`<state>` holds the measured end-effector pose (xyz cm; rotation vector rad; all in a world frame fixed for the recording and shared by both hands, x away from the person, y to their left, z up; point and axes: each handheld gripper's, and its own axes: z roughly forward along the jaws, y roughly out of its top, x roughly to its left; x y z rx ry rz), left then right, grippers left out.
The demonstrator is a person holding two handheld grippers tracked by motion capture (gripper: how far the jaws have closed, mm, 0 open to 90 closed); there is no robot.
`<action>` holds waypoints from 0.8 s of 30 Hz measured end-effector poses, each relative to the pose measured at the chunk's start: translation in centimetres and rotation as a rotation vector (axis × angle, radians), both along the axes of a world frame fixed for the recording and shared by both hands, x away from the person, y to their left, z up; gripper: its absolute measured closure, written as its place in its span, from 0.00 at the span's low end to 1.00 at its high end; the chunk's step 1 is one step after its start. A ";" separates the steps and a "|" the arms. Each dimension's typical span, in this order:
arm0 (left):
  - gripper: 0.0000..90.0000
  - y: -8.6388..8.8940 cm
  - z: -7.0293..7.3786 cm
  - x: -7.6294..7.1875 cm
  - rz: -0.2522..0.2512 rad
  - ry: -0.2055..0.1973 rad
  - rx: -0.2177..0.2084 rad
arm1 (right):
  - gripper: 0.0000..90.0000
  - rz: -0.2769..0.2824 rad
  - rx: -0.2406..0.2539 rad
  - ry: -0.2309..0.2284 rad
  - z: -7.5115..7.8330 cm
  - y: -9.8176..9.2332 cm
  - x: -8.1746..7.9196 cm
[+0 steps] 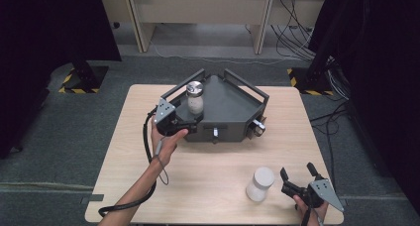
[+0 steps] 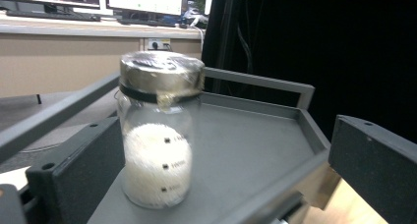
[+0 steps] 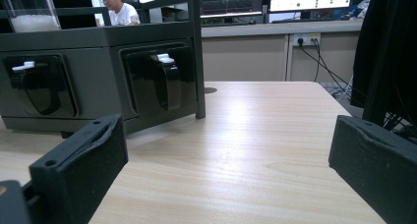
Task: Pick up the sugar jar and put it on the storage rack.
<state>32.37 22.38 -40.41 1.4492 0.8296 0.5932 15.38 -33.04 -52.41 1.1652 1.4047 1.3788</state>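
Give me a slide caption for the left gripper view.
Open left gripper faces a foil-capped jar of white grains on the grey tray.

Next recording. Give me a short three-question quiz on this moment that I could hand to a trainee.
1. True or false: the glass jar with the foil-covered top stands upright on the dark grey tray.
2. Which gripper is at the jar? A) the left gripper B) the right gripper
3. Fill in: the white lidded container stands on the bare ______, just left of the right gripper.

Key:
1. True. The left gripper view shows it upright, part full of white grains.
2. A. Its jaws stand open on either side of the jar, not yet closed on it.
3. Table.
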 end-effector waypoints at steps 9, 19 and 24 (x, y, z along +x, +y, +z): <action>0.00 0.6 -1.4 -1.8 -0.044 -0.013 0.001 | 0.02 0.001 -0.001 -0.002 0.0 0.0 0.0; 0.00 0.9 -3.2 -3.3 -0.076 -0.032 0.004 | 0.02 0.002 -0.003 -0.001 0.0 0.1 0.0; 0.00 0.9 -4.2 -3.7 -0.097 -0.025 -0.009 | 0.02 0.000 -0.002 0.000 0.0 0.1 0.0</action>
